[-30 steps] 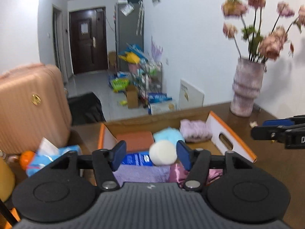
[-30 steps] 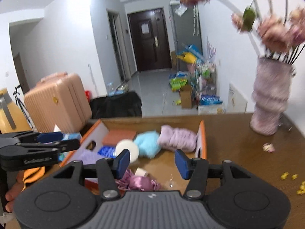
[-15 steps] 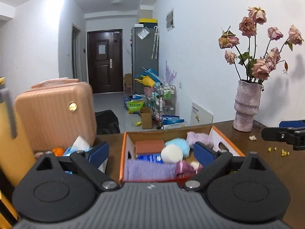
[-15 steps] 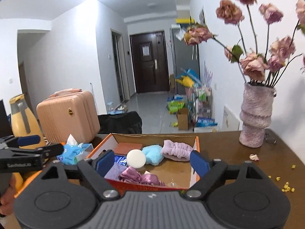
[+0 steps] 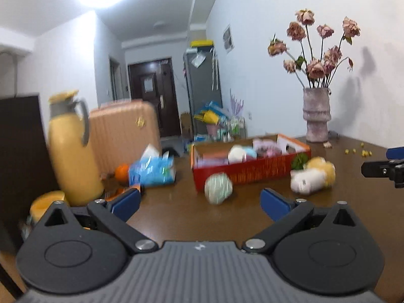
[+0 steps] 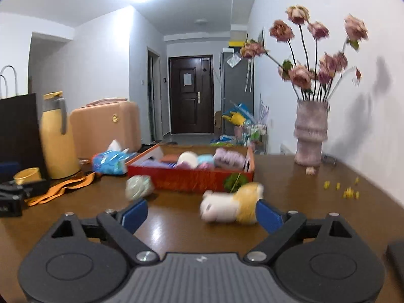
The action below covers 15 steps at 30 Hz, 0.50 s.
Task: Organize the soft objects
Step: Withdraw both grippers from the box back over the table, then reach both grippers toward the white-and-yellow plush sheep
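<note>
Both grippers, left (image 5: 199,203) and right (image 6: 200,214), have just been opening, fingers spread and empty, now pulled back from the box (image 6: 192,178). The plush toy (image 6: 231,205) and what looks like a pale green ball (image 5: 218,188) sit on the worktop (image 6: 176,227) before it; both are squashy and light, so pinch mid-body.

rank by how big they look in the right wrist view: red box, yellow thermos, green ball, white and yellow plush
1. red box
2. yellow thermos
3. white and yellow plush, though it lies nearer the camera
4. green ball
</note>
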Each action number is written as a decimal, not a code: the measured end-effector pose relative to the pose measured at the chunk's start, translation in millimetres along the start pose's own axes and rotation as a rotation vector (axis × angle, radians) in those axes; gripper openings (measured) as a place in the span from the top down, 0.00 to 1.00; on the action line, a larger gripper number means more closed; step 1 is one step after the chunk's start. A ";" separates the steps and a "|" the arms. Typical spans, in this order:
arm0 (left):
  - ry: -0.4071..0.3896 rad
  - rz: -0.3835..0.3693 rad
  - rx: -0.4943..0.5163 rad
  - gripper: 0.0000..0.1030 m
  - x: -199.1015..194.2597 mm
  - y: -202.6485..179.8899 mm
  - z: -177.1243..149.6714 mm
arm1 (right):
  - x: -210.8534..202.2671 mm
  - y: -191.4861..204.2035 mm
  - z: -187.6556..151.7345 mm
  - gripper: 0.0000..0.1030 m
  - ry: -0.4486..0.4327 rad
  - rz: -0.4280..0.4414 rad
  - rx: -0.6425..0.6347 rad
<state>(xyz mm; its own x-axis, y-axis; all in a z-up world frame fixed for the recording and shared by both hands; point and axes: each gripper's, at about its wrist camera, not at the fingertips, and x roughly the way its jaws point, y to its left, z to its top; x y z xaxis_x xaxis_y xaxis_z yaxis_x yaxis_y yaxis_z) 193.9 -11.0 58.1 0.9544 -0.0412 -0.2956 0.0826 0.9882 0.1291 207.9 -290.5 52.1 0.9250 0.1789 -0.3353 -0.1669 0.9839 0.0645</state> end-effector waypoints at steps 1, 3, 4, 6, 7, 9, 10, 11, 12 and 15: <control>0.029 -0.008 -0.019 0.00 -5.4 2.3 -7.7 | -6.8 3.3 -8.0 0.10 0.013 0.012 0.008; 0.087 -0.010 -0.048 0.00 -14.7 6.9 -22.4 | -16.4 10.5 -22.1 0.10 0.061 0.025 0.027; 0.103 -0.006 -0.051 0.00 -19.3 9.3 -29.6 | -22.0 14.8 -29.3 0.10 0.086 0.028 0.031; 0.122 0.018 -0.057 0.00 -24.5 12.9 -39.2 | -32.4 23.3 -41.0 0.10 0.107 0.033 0.021; 0.126 0.027 -0.070 0.00 -24.7 15.7 -41.3 | -36.6 27.6 -46.6 0.10 0.115 0.038 0.018; 0.139 0.025 -0.104 0.00 -21.1 21.6 -40.6 | -35.2 30.8 -50.7 0.10 0.131 0.047 0.014; 0.140 0.026 -0.115 0.00 -17.8 24.2 -39.0 | -32.6 31.7 -51.0 0.10 0.143 0.044 0.012; 0.140 0.026 -0.117 0.00 -16.0 25.3 -38.0 | -30.6 32.2 -50.8 0.10 0.145 0.037 0.011; 0.139 0.026 -0.111 0.00 -13.9 25.6 -37.1 | -29.4 31.9 -50.8 0.10 0.141 0.032 0.013; 0.152 0.016 -0.101 0.00 -5.4 24.4 -36.5 | -20.6 27.1 -47.5 0.10 0.144 0.026 0.036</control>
<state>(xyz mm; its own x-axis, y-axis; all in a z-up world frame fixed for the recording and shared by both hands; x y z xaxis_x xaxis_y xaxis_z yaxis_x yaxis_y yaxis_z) 180.3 18.7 28.3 0.9004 -0.0096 -0.4351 0.0309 0.9986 0.0420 168.2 -267.3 16.1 0.8615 0.2061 -0.4640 -0.1759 0.9785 0.1079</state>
